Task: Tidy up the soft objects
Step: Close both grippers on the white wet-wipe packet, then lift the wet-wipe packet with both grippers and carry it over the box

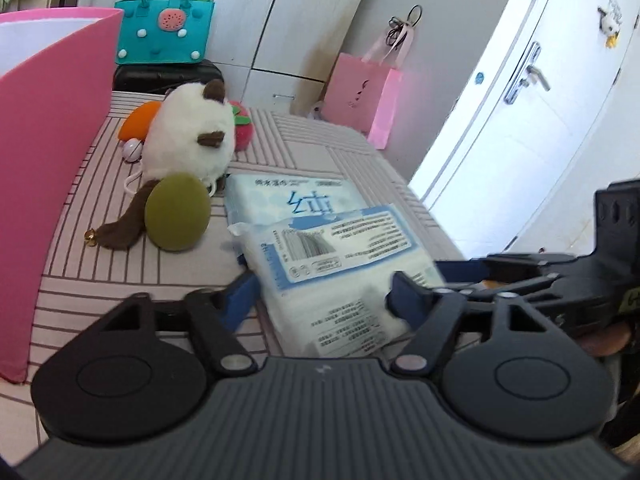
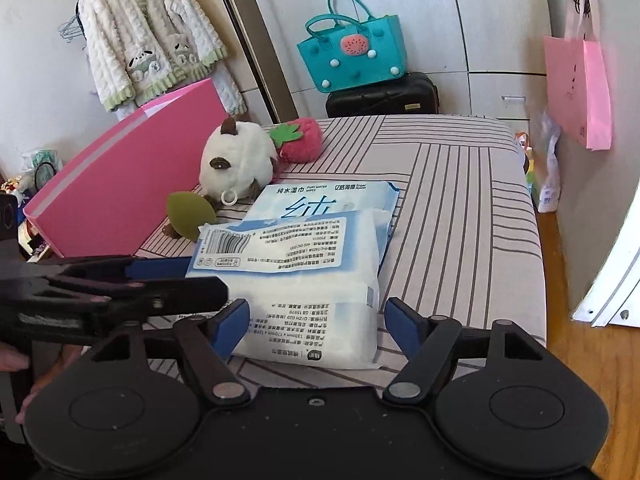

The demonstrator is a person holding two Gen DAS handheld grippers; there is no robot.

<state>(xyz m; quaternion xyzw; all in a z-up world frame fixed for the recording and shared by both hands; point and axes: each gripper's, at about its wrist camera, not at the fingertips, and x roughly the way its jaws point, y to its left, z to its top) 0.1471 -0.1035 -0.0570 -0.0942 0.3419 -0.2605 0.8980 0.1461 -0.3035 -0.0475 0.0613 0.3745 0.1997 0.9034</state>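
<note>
A white tissue pack lies on a blue-and-white wet-wipes pack on the striped bed. My left gripper has its jaws closed on the near part of the tissue pack. My right gripper is open, one finger either side of the same pack's near end. Behind lie a white plush cat, a green plush leaf, a plush strawberry and an orange plush.
A pink box stands along the bed's left side. A teal bag sits on a black suitcase behind the bed. A pink paper bag hangs right. The bed's edge drops to wooden floor.
</note>
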